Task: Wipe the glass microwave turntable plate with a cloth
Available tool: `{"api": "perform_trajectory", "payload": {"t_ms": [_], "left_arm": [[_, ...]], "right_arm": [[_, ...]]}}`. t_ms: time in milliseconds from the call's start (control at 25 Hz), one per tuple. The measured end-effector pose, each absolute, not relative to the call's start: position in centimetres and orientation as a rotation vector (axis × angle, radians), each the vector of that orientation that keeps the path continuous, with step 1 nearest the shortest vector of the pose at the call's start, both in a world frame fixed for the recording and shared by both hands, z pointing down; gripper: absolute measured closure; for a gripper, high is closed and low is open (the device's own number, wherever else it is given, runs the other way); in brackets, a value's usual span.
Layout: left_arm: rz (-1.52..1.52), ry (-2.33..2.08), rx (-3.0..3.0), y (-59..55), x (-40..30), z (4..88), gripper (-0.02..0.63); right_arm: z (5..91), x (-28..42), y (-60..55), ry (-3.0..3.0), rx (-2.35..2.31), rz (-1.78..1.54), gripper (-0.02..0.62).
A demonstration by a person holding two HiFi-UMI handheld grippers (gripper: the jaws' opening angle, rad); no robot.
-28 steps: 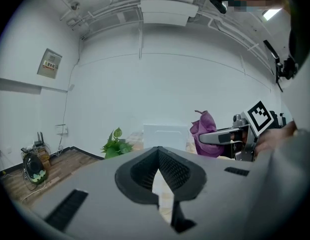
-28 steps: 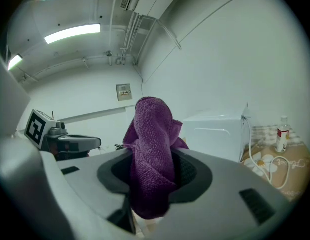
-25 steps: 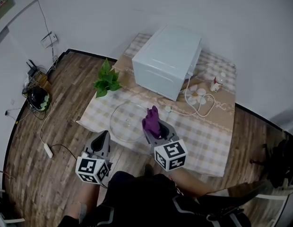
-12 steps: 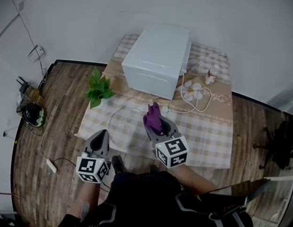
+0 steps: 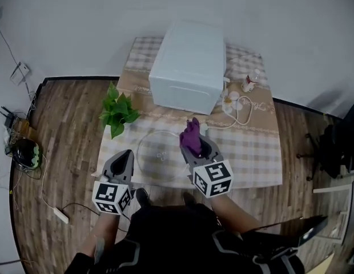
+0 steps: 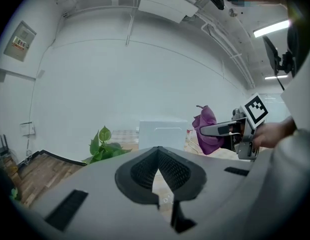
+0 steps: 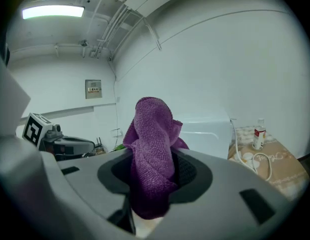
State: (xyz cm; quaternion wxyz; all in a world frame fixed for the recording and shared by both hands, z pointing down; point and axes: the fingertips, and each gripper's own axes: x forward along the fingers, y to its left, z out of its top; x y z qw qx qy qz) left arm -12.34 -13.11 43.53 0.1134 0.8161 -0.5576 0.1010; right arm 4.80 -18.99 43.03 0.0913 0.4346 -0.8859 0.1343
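The clear glass turntable plate [image 5: 160, 156] lies flat on the checked tablecloth [image 5: 251, 153], near the table's front edge. My right gripper [image 5: 195, 147] hovers over the plate's right rim, shut on a purple cloth [image 5: 191, 137] that sticks up from its jaws. In the right gripper view the cloth [image 7: 152, 154] fills the jaws. My left gripper [image 5: 125, 158] hangs at the plate's front left, by the table's edge, jaws shut and holding nothing. From the left gripper view [image 6: 158, 169] the cloth [image 6: 207, 131] shows at the right.
A white microwave [image 5: 188, 67] stands behind the plate, with its white cable [image 5: 237, 104] coiled to the right and a small bottle [image 5: 249, 83] beyond. A green leafy plant [image 5: 117, 113] sits at the table's left corner. Wooden floor surrounds the table.
The head view has swung round so the table sits more squarely ahead. Both grippers have kept their places by the plate; the left one is slightly nearer its rim.
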Motion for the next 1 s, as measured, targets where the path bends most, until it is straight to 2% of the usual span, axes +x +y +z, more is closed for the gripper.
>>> {"api": "perform_trajectory", "payload": {"t_ms": [600,1000], "left_arm": [[0.427,-1.455,2.499,-15.7,-15.8,48.7,0.604],[0.373,-1.402,2.413,-17.4,-18.6,53.3,0.604]], "right_arm": [[50.2,-1.0,-21.6,-2.441,1.349,0.463,0.428],[58.4,-7.3,-23.5,-2.327,1.237,0.532,0.428]]}}
